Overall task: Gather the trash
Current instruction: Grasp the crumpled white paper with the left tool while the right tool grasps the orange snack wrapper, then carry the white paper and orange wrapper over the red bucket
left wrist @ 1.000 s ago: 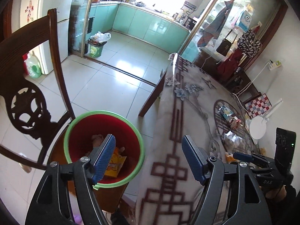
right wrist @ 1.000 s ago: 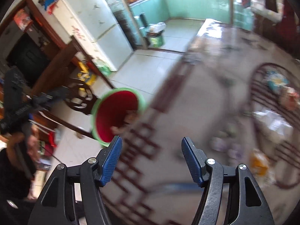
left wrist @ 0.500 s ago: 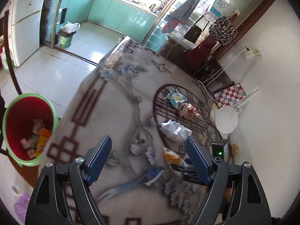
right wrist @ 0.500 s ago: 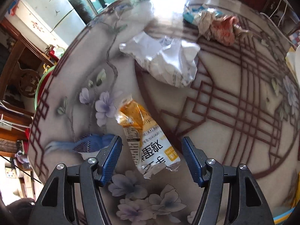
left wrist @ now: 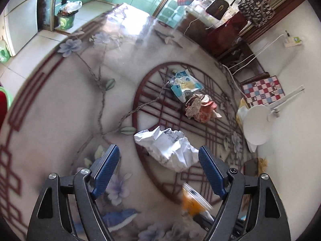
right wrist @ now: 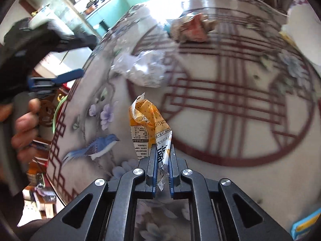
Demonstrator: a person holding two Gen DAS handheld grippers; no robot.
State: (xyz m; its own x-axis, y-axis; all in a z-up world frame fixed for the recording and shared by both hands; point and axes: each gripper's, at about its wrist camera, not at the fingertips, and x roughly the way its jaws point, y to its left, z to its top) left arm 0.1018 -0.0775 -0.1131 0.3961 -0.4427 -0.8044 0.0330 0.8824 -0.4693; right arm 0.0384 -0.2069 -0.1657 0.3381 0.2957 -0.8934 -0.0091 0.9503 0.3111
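My right gripper (right wrist: 162, 158) is shut on an orange snack wrapper (right wrist: 147, 124) and holds it above the patterned table (right wrist: 230, 104); the wrapper also shows blurred in the left wrist view (left wrist: 193, 199). My left gripper (left wrist: 159, 166) is open, its fingers on either side of a crumpled white paper (left wrist: 168, 147), just short of it. The paper also shows in the right wrist view (right wrist: 142, 68). A blue-white wrapper (left wrist: 184, 84) and a crumpled brown-red paper (left wrist: 200, 108) lie farther back. The bin's green rim (left wrist: 6, 98) shows at the left edge.
A white round lamp base (left wrist: 256, 124) and a checkered box (left wrist: 262, 90) stand at the table's right edge by the wall. A second green bin (left wrist: 67, 20) stands on the kitchen floor far left. The left hand and gripper (right wrist: 56, 78) show at the left.
My right gripper closed on the orange wrapper and lifted it off the table. My left gripper swung from the bin over the table to the white paper.
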